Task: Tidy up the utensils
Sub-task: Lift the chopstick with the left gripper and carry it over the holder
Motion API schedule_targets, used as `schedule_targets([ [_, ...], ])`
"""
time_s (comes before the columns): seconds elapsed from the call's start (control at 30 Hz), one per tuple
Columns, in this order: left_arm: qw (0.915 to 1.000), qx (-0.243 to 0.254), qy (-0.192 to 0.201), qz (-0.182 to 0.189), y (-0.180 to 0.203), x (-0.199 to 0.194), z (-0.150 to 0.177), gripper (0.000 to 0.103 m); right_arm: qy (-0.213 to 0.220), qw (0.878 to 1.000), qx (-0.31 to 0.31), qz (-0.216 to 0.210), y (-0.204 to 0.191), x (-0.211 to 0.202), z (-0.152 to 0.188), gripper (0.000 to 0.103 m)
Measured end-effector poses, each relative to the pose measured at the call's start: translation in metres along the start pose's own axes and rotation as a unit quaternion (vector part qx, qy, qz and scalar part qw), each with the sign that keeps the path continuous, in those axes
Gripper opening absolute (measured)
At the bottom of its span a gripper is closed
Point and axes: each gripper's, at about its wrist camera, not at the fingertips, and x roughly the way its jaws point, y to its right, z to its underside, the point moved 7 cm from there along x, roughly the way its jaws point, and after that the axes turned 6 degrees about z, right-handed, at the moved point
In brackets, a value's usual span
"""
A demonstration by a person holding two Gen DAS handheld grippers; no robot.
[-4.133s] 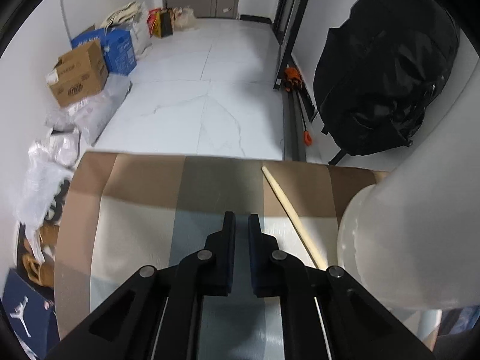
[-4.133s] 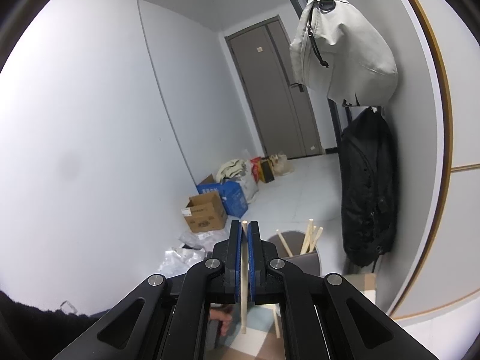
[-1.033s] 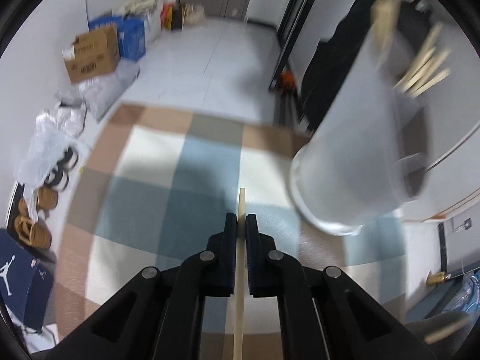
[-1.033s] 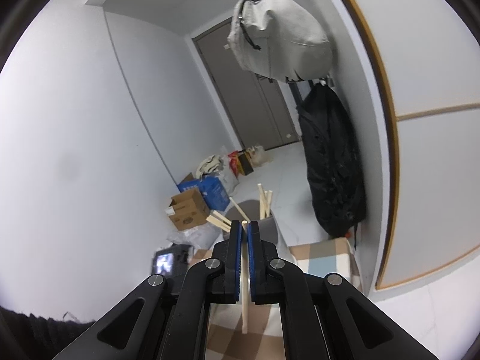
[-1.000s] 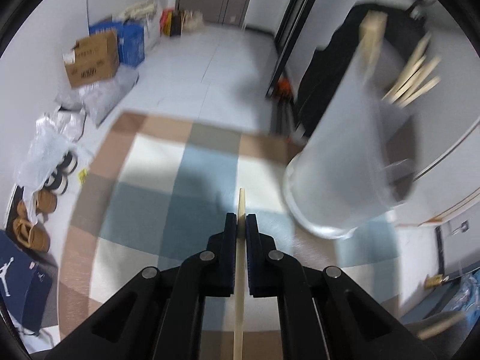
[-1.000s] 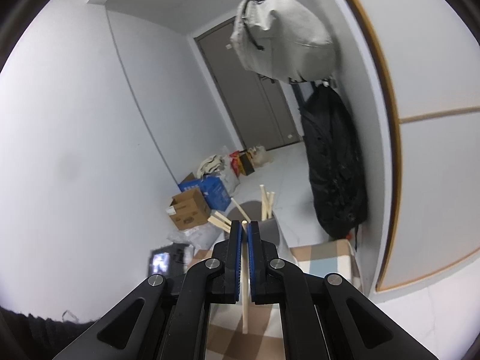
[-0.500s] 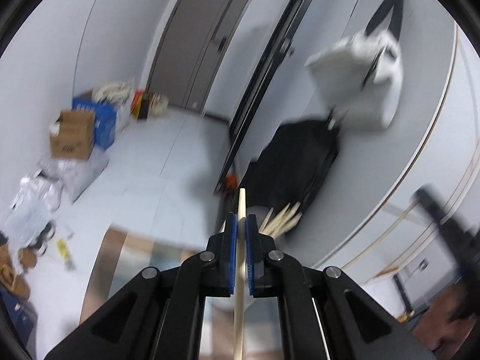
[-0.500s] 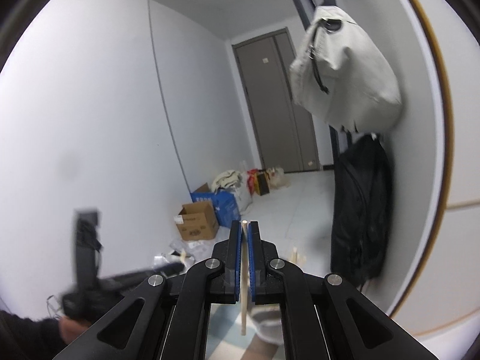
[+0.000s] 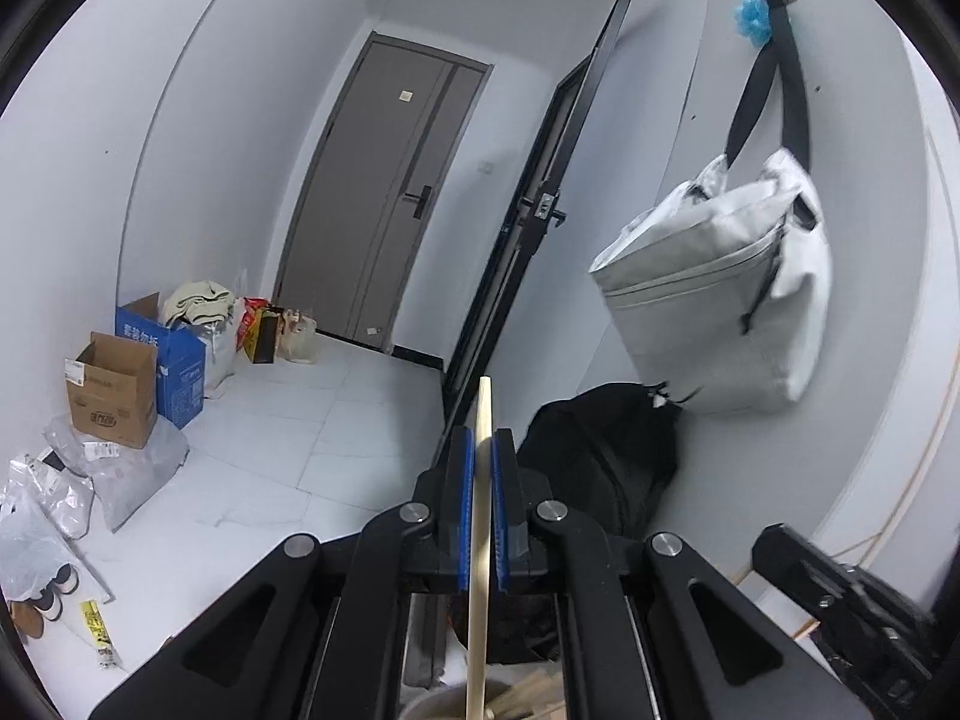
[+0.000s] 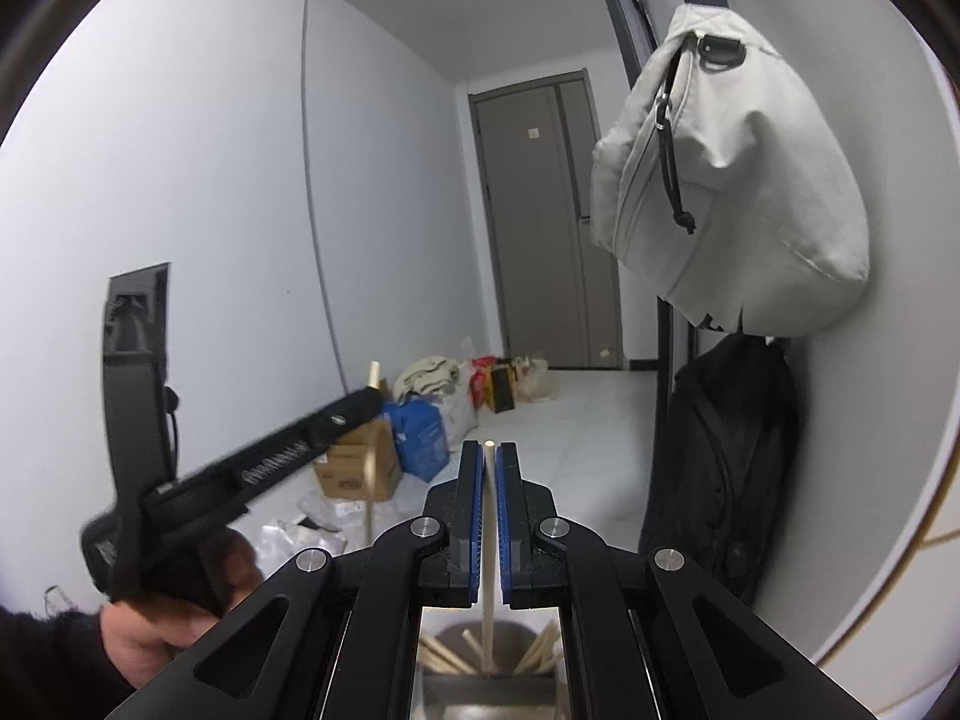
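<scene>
Now both grippers pinch a chopstick apiece: right gripper holds its chopstick upright above the holder, left gripper carries another chopstick alongside, likely for dropping in.

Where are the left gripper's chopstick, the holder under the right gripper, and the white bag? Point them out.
chopstick (image 9: 482,516): left wrist view, on the shaft between the blue pads.
holder (image 10: 489,690): right wrist view, on its grey inner wall below the sticks.
white bag (image 10: 756,180): right wrist view, on its fabric body.
</scene>
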Motion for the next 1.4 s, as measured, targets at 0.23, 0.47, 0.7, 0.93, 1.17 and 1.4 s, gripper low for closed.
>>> schedule_targets([
  [0.23,0.9999,-0.012,0.005,0.011,-0.014,0.016,0.010,0.002,-0.008,1.000,-0.009,-0.004,-0.002,0.023,0.008,0.003],
  [0.47,0.9988,0.013,0.047,0.010,-0.011,0.013,0.015,0.002,-0.020,1.000,-0.008,-0.011,0.000,0.037,0.021,0.003],
  [0.7,0.9978,0.029,0.059,0.009,-0.006,0.007,0.033,0.002,-0.040,0.999,0.002,-0.016,0.005,0.047,0.038,0.003],
  [0.93,0.9975,0.040,0.056,0.013,-0.004,0.008,0.036,0.002,-0.045,0.999,0.004,-0.018,0.008,0.043,0.050,0.003],
  [1.17,0.9964,0.046,0.072,0.008,0.003,0.007,0.018,0.002,-0.048,0.999,0.011,-0.014,0.011,0.040,0.056,0.003],
  [1.4,0.9954,0.070,0.066,-0.008,0.004,0.020,0.037,0.002,-0.043,0.999,0.010,-0.020,0.010,0.041,0.056,0.003],
])
